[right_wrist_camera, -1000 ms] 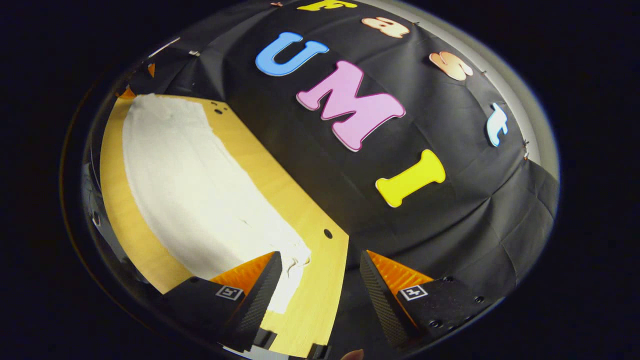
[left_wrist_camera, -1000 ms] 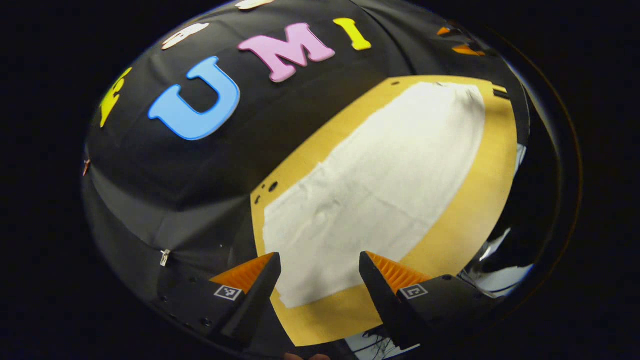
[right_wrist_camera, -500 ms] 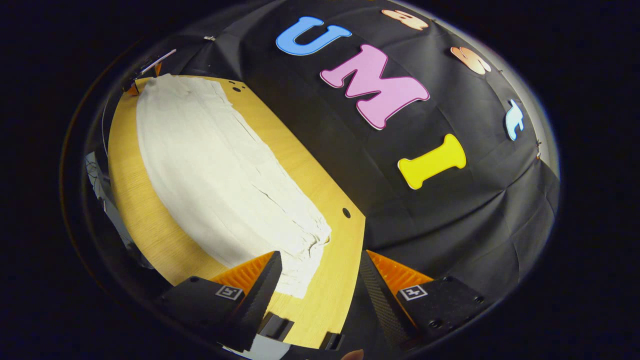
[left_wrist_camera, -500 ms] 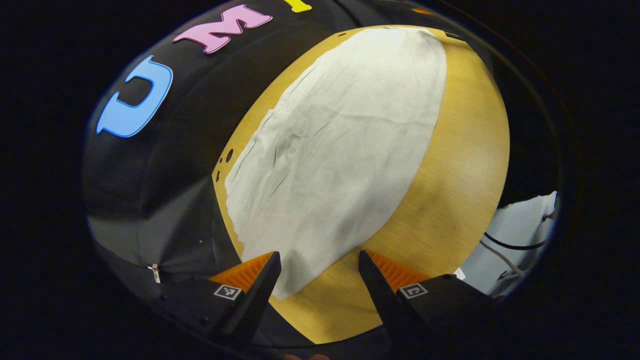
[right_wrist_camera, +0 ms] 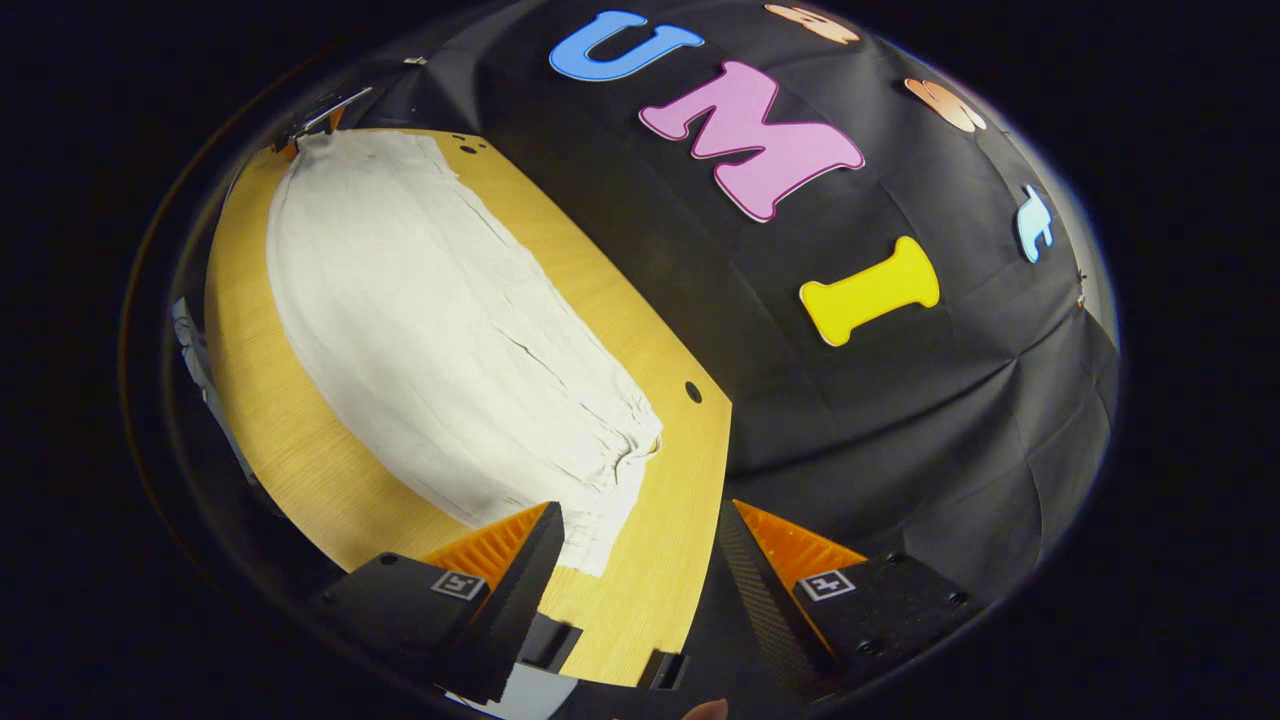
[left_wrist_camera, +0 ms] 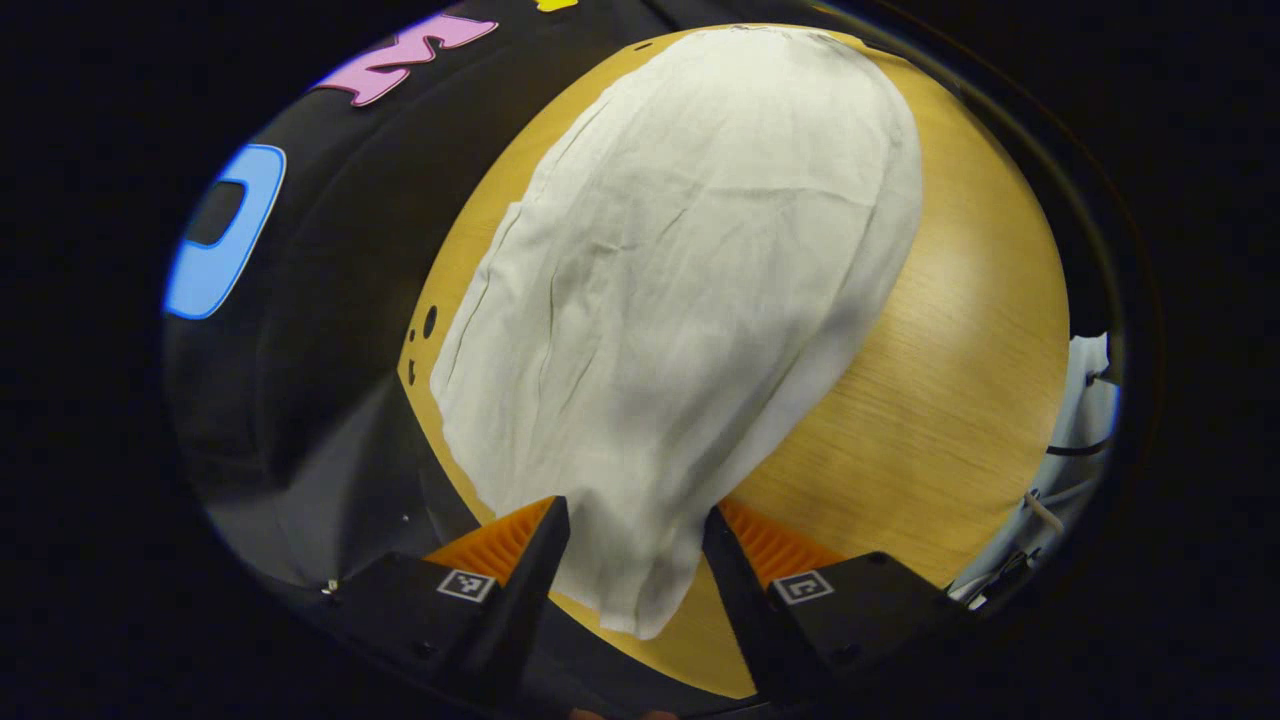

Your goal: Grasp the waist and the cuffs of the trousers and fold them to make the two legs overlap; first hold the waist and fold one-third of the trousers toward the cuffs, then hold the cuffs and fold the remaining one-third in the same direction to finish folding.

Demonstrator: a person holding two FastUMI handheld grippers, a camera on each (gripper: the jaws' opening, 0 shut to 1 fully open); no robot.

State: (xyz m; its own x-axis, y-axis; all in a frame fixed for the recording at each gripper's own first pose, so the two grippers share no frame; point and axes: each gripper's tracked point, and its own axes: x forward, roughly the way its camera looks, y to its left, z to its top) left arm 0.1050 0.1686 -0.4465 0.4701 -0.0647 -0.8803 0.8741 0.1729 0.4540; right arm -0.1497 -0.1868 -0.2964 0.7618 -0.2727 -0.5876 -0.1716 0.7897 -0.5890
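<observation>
White trousers (left_wrist_camera: pixel 680 280) lie flat and lengthwise on a wooden table (left_wrist_camera: pixel 950 380). In the left gripper view, their near end (left_wrist_camera: pixel 630 590) reaches down between the fingers of my left gripper (left_wrist_camera: pixel 632 530). That gripper is open and straddles the cloth just above the table. In the right gripper view, the same trousers (right_wrist_camera: pixel 420 330) stretch away to the upper left, and the gathered waist (right_wrist_camera: pixel 620 450) is the nearest part. My right gripper (right_wrist_camera: pixel 640 540) is open. Its left finger (right_wrist_camera: pixel 520 560) hovers by the waist's corner, with bare table (right_wrist_camera: pixel 660 560) between the fingers.
The black booth wall (right_wrist_camera: pixel 850 420) rises directly behind the table's far edge. Small holes (left_wrist_camera: pixel 428 322) mark the table near the cloth. Beyond the table's right edge hang white material and cables (left_wrist_camera: pixel 1085 400).
My left gripper has dropped and moved forward, so the trousers' end now lies between its fingers, which have narrowed slightly. My right gripper has edged a little closer to the waist.
</observation>
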